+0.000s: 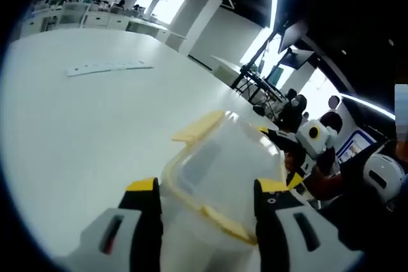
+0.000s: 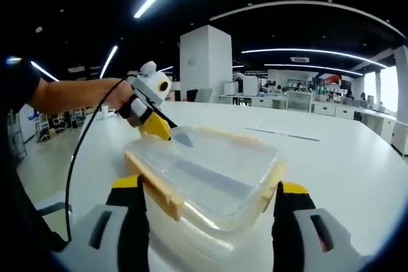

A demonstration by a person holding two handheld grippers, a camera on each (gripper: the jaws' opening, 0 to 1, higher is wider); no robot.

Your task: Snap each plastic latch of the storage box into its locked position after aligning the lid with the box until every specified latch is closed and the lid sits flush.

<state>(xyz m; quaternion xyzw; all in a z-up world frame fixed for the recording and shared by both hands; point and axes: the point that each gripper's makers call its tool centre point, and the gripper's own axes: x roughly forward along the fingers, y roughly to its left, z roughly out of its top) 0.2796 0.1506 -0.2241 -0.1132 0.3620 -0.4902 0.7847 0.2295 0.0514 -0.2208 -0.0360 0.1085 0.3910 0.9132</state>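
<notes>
A clear storage box (image 1: 220,164) with a clear lid and yellow latches lies on the white table (image 1: 76,125). My left gripper (image 1: 207,186) is open, its yellow-tipped jaws on either side of a near corner of the box. One yellow latch (image 1: 197,127) juts out flat at the far side and another (image 1: 223,221) runs along the near edge. My right gripper (image 1: 280,156) is at the box's far end. In the right gripper view the box (image 2: 210,170) lies between my open right gripper (image 2: 209,186) jaws. A latch (image 2: 156,192) flares out at the left. The left gripper (image 2: 159,128) touches the far left corner.
A thin white strip (image 1: 108,67) lies flat on the table farther back, also seen as the strip (image 2: 280,133). A black cable (image 2: 76,157) hangs from the left gripper past the table's edge. Office desks (image 2: 287,100) stand beyond.
</notes>
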